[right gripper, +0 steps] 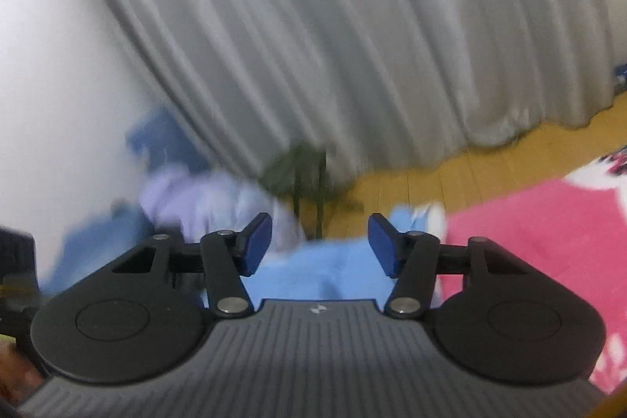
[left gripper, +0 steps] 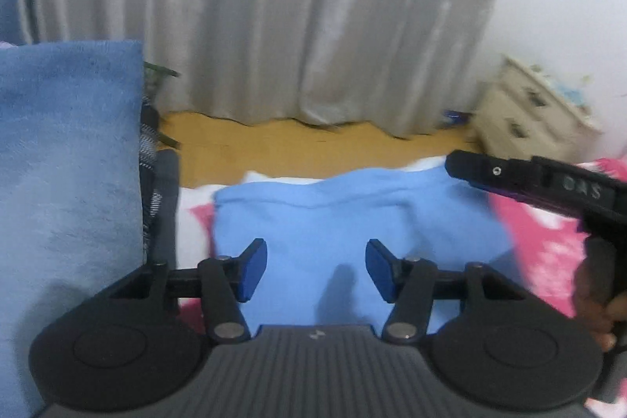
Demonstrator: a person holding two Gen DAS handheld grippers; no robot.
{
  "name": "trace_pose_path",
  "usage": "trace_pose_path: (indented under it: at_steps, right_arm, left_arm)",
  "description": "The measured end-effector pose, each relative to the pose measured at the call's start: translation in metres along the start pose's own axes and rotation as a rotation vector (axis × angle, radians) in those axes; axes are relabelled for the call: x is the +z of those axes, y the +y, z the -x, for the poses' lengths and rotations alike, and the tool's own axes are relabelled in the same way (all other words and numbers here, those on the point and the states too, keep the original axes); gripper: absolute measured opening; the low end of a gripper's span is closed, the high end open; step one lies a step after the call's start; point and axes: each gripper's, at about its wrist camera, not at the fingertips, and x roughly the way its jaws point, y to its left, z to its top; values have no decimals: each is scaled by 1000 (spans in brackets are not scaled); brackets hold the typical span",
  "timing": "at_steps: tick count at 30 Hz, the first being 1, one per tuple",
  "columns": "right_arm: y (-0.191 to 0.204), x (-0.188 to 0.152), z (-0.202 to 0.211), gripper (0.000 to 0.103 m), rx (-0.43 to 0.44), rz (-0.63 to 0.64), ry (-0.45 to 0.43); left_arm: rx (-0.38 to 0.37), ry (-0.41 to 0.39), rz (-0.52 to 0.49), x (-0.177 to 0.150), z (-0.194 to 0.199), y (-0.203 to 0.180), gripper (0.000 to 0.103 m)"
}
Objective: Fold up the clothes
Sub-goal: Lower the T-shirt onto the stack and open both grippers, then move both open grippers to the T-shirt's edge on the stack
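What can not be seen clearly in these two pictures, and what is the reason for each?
- Light blue garment: near part hidden by the left gripper body, left wrist view; its fold state is unclear.
- Lilac cloth pile: motion blur, right wrist view.
- Right gripper: cut off by the right edge, left wrist view.
- Drawer unit: contents on top blurred.

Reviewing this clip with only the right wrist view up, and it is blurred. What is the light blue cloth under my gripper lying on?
Observer: In the left view the light blue garment lies on a pink and white patterned cover.
Operator: Is the left gripper holding it?
Observer: No. The left gripper is open above the cloth, with nothing between the pads.
Operator: Anything beside the garment?
Observer: A darker blue towel stands at the left, and a cream drawer unit sits by the wall.
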Motion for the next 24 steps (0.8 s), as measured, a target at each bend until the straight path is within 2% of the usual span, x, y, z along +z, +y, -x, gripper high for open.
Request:
trace_pose_path:
  at_steps: [3, 4, 6, 8, 10, 11, 12, 14, 17, 18, 19, 20, 22, 24]
  right_arm:
    - [-22, -3, -28, 48, -150, -53, 27]
    - [-29, -2, -30, 43, -191, -75, 23]
    - [-38, -1, -27, 42, -265, -116, -27]
    - [-35, -2, -9, 38, -262, -114, -86]
    - [-29, 0, 8, 38, -224, -90, -128]
    - [-24, 0, 16, 38, -174, -72, -133]
    - [-21, 1, 19, 38, -119, -61, -114]
    - [-15, 1, 14, 38, -62, -21, -45]
    - [-11, -5, -12, 37, -120, 21, 76]
    - [-13, -7, -17, 37, -156, 18, 102]
    - [-18, -10, -24, 34, -229, 8, 113]
    - [-20, -11, -28, 33, -293, -7, 108]
    - [-27, -6, -19, 33, -383, -75, 34]
    - [-31, -6, -1, 33, -374, -126, -40]
  left_arm:
    - [24, 0, -37, -6, -6, -4, 57]
    - [22, -2, -42, -6, -6, -4, 57]
    - [1, -13, -38, -5, -4, -3, 58]
    - [-11, -26, -35, -5, -1, -2, 58]
    - [1, -34, -34, -5, -4, -5, 60]
    - [8, -23, -22, -4, -8, -6, 60]
    - [21, -19, -5, -4, -13, -5, 60]
    - [55, -28, 23, -4, -21, -4, 60]
    - [87, -35, 28, -3, -28, -4, 60]
    - [90, -32, 26, -3, -31, -4, 59]
    - [91, -34, 27, -2, -31, -4, 59]
    - [90, -38, 28, -2, -31, -4, 59]
    - [79, -54, 40, 0, -30, -3, 59]
    - [69, -75, 58, 3, -32, -2, 61]
